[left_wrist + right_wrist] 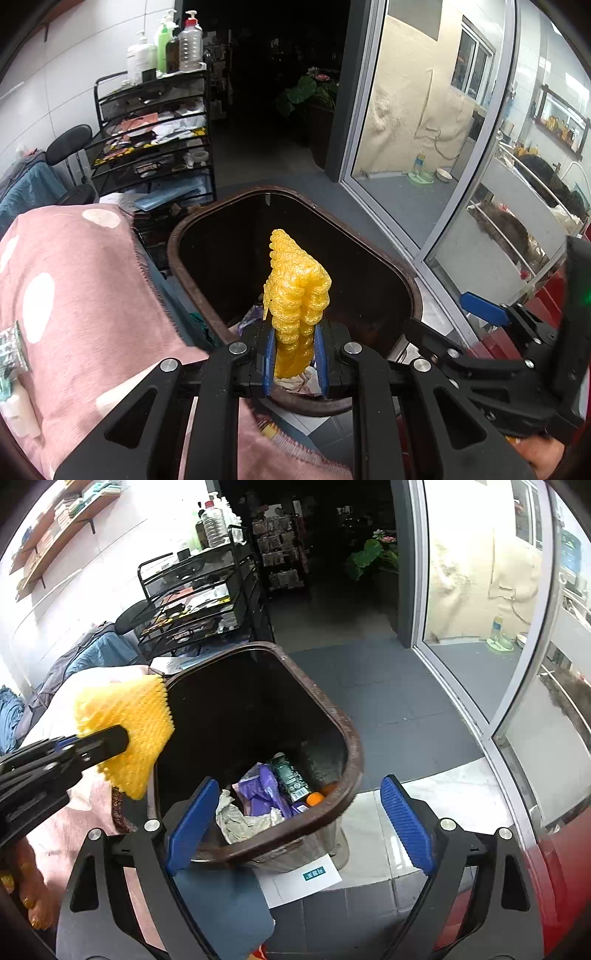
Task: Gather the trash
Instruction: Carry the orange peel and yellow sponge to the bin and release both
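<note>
You are getting strong daylight through the glass door (480, 602) on the right, washing out the white wall (74, 590) in both views. The doorway (266, 92) behind is staying nearly black. Fisheye bending is curving every edge, and dark corners are ringing the 2 frames.

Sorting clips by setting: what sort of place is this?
Probably a small shop or salon entrance: a black mesh trolley carrying pump bottles, a glass sliding door to outside, and wall shelves.
</note>
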The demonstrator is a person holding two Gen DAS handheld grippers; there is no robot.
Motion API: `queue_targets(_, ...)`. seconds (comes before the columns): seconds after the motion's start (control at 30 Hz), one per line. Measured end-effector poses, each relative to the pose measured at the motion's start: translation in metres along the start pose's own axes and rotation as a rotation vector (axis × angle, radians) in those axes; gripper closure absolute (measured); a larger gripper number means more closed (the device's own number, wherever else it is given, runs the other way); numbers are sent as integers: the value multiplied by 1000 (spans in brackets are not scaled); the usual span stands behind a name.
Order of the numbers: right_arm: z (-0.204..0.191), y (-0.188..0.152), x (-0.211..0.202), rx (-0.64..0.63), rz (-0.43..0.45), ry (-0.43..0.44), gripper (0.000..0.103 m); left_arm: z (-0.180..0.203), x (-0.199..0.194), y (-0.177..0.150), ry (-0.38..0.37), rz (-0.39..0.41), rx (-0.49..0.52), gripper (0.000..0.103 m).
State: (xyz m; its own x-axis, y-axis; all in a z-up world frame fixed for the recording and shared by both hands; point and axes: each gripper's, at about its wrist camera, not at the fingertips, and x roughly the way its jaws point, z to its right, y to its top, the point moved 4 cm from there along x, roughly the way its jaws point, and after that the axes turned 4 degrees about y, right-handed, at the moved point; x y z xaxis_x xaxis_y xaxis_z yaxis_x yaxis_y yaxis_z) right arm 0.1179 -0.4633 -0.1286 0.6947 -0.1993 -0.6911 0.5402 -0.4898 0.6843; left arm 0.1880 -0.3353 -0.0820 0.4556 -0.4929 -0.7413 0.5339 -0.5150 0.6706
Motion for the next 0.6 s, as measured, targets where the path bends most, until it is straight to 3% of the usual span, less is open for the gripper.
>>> queue_targets(0.23, 8, -4, -4, 25, 5, -9, 13, 11, 17, 7, 10, -28, 41, 85)
queue_targets(0.33, 11, -6, -4, 26, 4, -15, 13, 14, 24, 8, 8, -41, 58, 80)
queue_targets(0.4, 12, -8, -4, 30, 0, -16, 13, 15, 25, 8, 0, -41, 60, 62)
queue_targets(0.47, 14, -9, -3, 35, -3, -19, 13, 14, 23, 9, 8, -16, 63, 24)
queue_targets(0.6, 19, -10, -2, 51, 0, -27, 10, 16, 13, 13, 19, 37, 72, 8)
